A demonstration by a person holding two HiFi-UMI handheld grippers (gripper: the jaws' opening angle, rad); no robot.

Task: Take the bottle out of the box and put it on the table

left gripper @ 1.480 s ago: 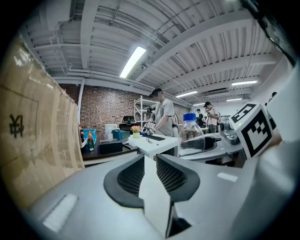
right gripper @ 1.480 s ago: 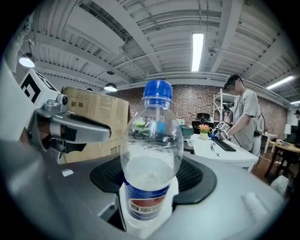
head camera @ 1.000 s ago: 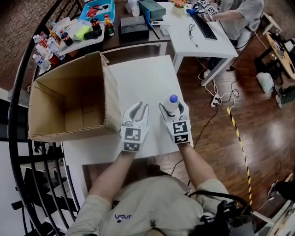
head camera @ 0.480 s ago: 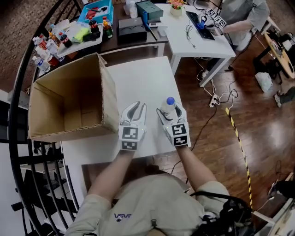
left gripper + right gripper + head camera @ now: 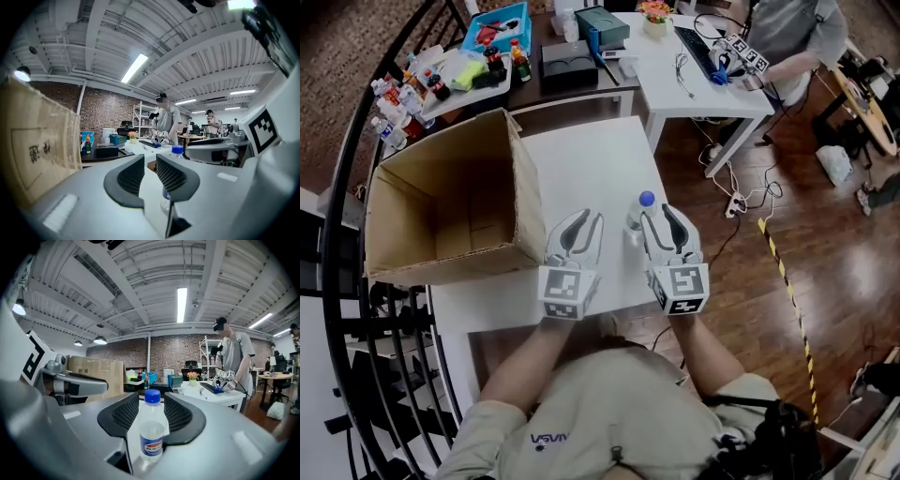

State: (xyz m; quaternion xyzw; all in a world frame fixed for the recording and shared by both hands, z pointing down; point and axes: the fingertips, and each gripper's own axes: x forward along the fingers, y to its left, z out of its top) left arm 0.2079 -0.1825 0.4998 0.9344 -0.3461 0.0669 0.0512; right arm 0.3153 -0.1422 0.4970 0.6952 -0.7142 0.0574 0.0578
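Observation:
A clear bottle (image 5: 636, 223) with a blue cap stands upright on the white table (image 5: 591, 159), to the right of the open cardboard box (image 5: 441, 202). My right gripper (image 5: 662, 210) hovers just right of it and above it. In the right gripper view the bottle (image 5: 152, 430) shows in the gap of the right gripper (image 5: 151, 401); the jaws are closing, but the pads do not press on it. My left gripper (image 5: 585, 217) floats beside the box's right wall. In the left gripper view the left gripper (image 5: 150, 161) has a narrow gap and holds nothing.
A dark side table (image 5: 487, 75) beyond the box carries several drink bottles, a blue tray and a black case. At a white desk (image 5: 703, 80) at the back right, a person works with another gripper. A black railing (image 5: 356, 309) runs along the left. A cable lies on the wooden floor (image 5: 787, 244).
Both grippers have risen and drawn back toward me. The right gripper's jaws have come off the bottle, which stays standing on the table. The box has not moved.

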